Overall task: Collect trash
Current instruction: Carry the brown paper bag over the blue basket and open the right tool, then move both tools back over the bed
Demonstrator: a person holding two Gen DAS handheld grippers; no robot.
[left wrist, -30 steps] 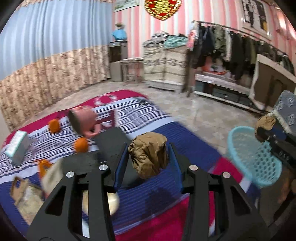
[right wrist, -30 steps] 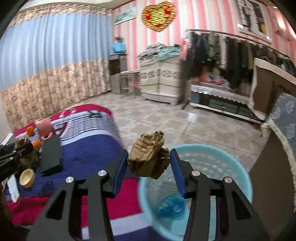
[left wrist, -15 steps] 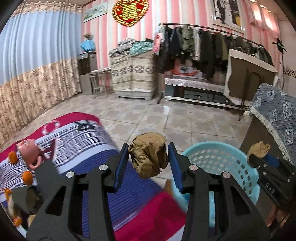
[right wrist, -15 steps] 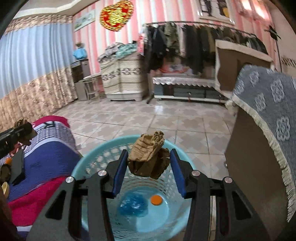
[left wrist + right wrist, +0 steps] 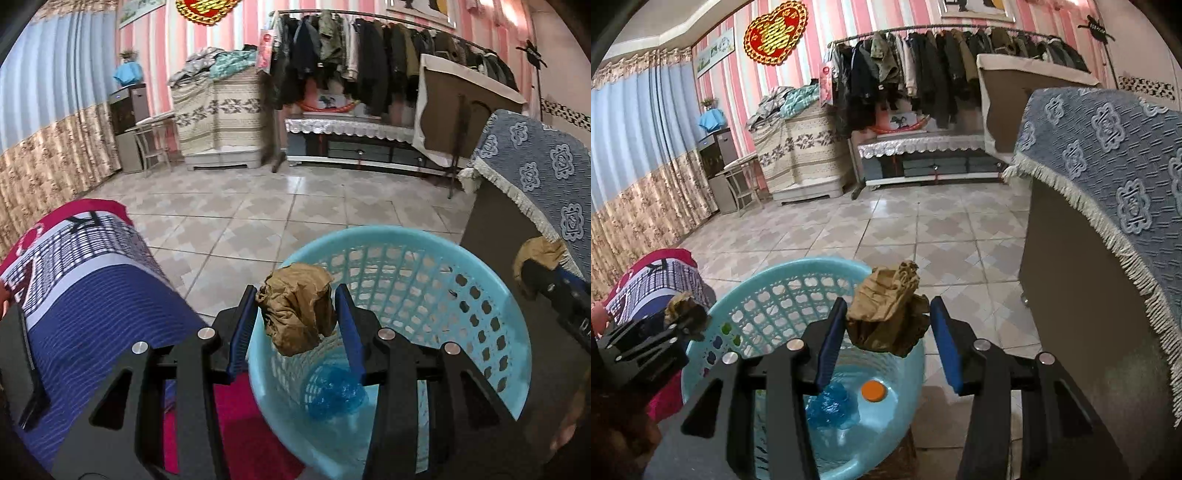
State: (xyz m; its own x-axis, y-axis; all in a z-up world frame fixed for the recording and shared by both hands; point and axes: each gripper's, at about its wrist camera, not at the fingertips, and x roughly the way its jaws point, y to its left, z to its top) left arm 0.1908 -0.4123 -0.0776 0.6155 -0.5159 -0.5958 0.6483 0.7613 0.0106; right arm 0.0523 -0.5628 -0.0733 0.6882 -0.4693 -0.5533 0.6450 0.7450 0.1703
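Brown paper wads, light, crushable: your left gripper (image 5: 297, 314) pinches one wad (image 5: 295, 308), right gripper (image 5: 888, 325) another (image 5: 886, 310), both above blue basket (image 5: 480, 295). Keep mid-bulk pinch.

Home bedroom, loaded clothes rack (image 5: 369, 55), striped bedspread (image 5: 85, 295), long curtains (image 5: 635, 166), tiled floor (image 5: 905, 229)
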